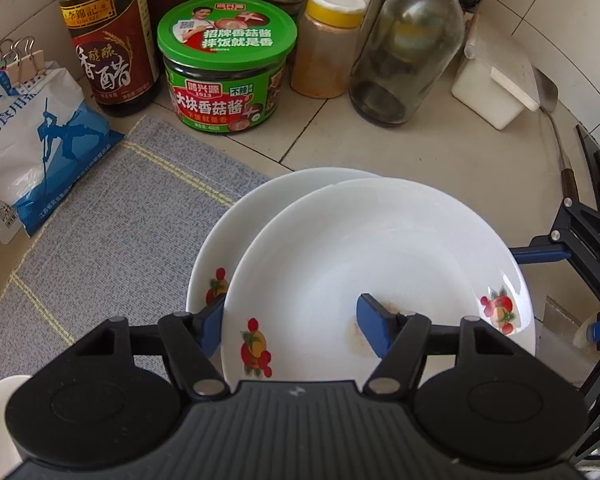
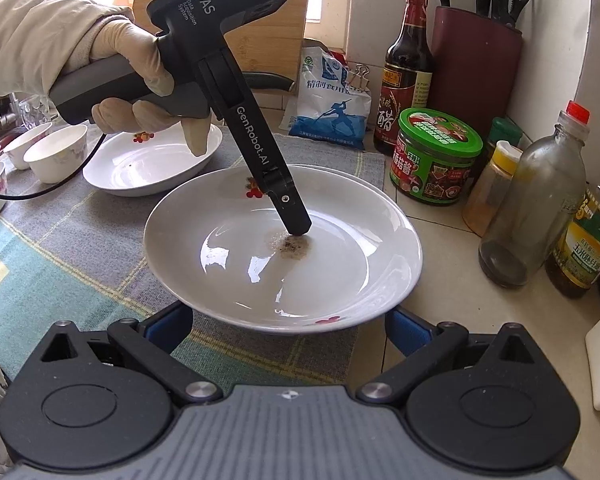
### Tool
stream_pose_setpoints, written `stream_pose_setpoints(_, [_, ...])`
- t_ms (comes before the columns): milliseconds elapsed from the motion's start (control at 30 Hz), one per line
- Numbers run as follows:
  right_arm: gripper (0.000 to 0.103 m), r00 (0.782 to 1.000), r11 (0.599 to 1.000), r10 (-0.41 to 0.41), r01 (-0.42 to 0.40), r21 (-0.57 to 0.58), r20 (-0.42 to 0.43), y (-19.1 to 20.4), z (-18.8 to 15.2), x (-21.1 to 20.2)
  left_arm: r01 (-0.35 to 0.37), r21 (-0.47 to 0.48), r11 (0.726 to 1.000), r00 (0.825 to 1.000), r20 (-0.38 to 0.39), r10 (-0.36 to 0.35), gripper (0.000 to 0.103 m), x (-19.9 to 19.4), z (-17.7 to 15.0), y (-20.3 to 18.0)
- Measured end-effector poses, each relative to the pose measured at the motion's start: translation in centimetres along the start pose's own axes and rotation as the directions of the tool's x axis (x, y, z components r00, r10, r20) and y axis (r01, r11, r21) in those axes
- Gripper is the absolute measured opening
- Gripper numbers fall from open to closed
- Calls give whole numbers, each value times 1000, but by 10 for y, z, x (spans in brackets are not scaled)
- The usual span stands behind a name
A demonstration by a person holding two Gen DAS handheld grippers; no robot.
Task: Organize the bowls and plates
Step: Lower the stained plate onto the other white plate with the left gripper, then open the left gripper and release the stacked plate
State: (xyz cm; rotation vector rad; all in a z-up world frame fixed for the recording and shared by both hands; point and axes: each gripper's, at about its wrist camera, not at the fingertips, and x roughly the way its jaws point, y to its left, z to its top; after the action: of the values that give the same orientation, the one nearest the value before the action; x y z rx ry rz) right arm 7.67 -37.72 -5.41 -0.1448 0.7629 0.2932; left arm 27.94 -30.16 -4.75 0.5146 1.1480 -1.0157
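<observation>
A white plate with fruit prints [image 1: 364, 256] lies on a second like plate [image 1: 236, 224], offset to the right. It also shows in the right wrist view [image 2: 340, 224], with a brown stain [image 2: 290, 245] at its middle. My left gripper [image 1: 292, 322] is open and straddles the top plate's near rim, one finger [image 1: 374, 330] inside, one [image 1: 212, 320] outside. My right gripper [image 2: 288, 330] is open at the plate's near edge, its fingers spread wide and partly hidden under the rim. A white oval dish [image 2: 148, 168] and small bowls [image 2: 56, 152] sit at the left.
Vinegar bottle [image 1: 104, 36], green jar [image 1: 228, 64], spice jar [image 1: 328, 44], glass bottle [image 1: 408, 48], salt bag [image 1: 32, 140] and white box [image 1: 496, 84] crowd the back of the counter. A grey mat [image 1: 112, 220] lies under the plates. An oil bottle [image 2: 588, 248] and a knife block [image 2: 476, 56] stand at the right.
</observation>
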Motion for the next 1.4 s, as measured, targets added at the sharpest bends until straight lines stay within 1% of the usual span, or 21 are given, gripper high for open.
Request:
stream_pose_setpoints(67, [103, 1000, 1000, 0, 0, 2, 0, 1, 0, 0, 0, 5, 1000, 1000, -1, 0, 69, -1, 0, -1])
stream_pose_setpoints(200, [103, 1000, 1000, -3, 3, 2, -2, 2, 1, -1, -1, 19, 1000, 1000, -13, 2, 77, 1, 2, -6])
stream_pose_setpoints(300, [103, 1000, 1000, -4, 4, 3, 2, 2, 0, -2, -10, 24, 1000, 1000, -21, 11, 79, 2, 4, -8])
stream_pose_setpoints(467, [103, 1000, 1000, -2, 1, 9, 11, 0, -1, -3, -17, 21, 1000, 1000, -23, 18, 79, 2, 6, -7])
stream_pose_setpoints(667, [103, 1000, 1000, 1, -1, 2, 13, 0, 0, -1, -46, 34, 998, 999, -17, 47, 79, -4, 6, -9])
stream_pose_setpoints(867, [103, 1000, 1000, 3, -3, 1, 11, 0, 1, 1, -47, 18, 999, 999, -5, 47, 80, -7, 5, -6])
stream_pose_setpoints(1000, [103, 1000, 1000, -6, 7, -6, 5, 2, 2, 1, -63, 17, 998, 998, 2, 63, 81, -8, 3, -7])
stream_pose_setpoints(1133, [103, 1000, 1000, -13, 13, -9, 8, 4, 4, 0, -74, 13, 997, 997, 16, 74, 83, -11, 2, -7])
stream_pose_setpoints(1333, [103, 1000, 1000, -2, 3, -22, 17, 9, 3, -3, -124, 12, 992, 991, 44, 123, 84, -19, -4, -8])
stream_pose_setpoints(1400, [103, 1000, 1000, -3, 4, -30, 21, 13, 3, -5, -118, -3, 993, 991, 64, 118, 84, -26, -8, -7])
